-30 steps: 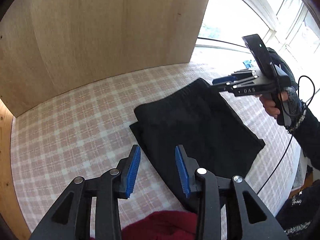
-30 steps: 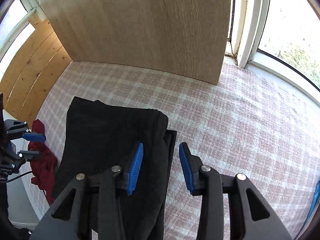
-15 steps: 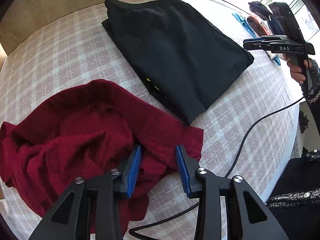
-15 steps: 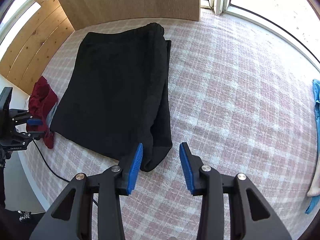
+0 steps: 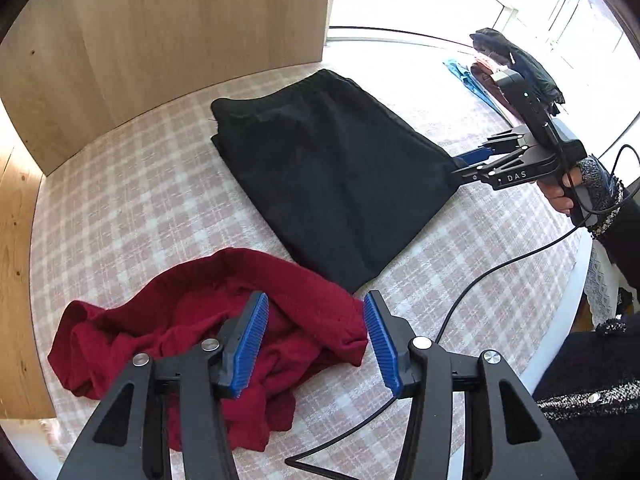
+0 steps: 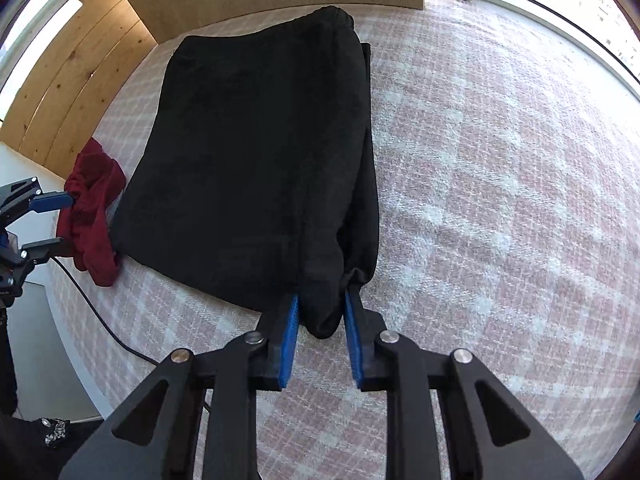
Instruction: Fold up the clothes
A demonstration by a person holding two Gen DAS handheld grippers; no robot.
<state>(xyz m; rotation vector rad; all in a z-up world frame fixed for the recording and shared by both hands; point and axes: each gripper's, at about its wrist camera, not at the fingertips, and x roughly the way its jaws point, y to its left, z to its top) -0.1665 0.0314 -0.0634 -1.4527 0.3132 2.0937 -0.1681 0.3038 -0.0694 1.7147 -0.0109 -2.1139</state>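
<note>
Right wrist view: folded black trousers [image 6: 256, 152] lie flat on a pink and white checked table [image 6: 500, 184]. The right claw [image 6: 319, 330] has a near corner of the trousers between its blue pads [image 6: 289, 340]; the jaws stand narrowly apart with the bunched cloth filling the gap, so it grips the trousers. A crumpled red garment [image 6: 94, 208] lies just beside the trousers at their left edge, near the table's rim. The left claw [image 6: 46, 222] shows at the far left, jaws apart, next to the red garment.

Left wrist view: the left claw [image 5: 314, 342] hangs wide open above the red garment [image 5: 192, 332], holding nothing. The trousers [image 5: 332, 168] lie beyond it, and the right claw [image 5: 466, 162] meets their far right corner. A black cable [image 5: 472, 292] runs across the table [image 5: 132, 192]. A wooden panel [image 5: 168, 36] stands behind the table. More clothes [image 5: 508, 64] are piled at the far edge by the bright window.
</note>
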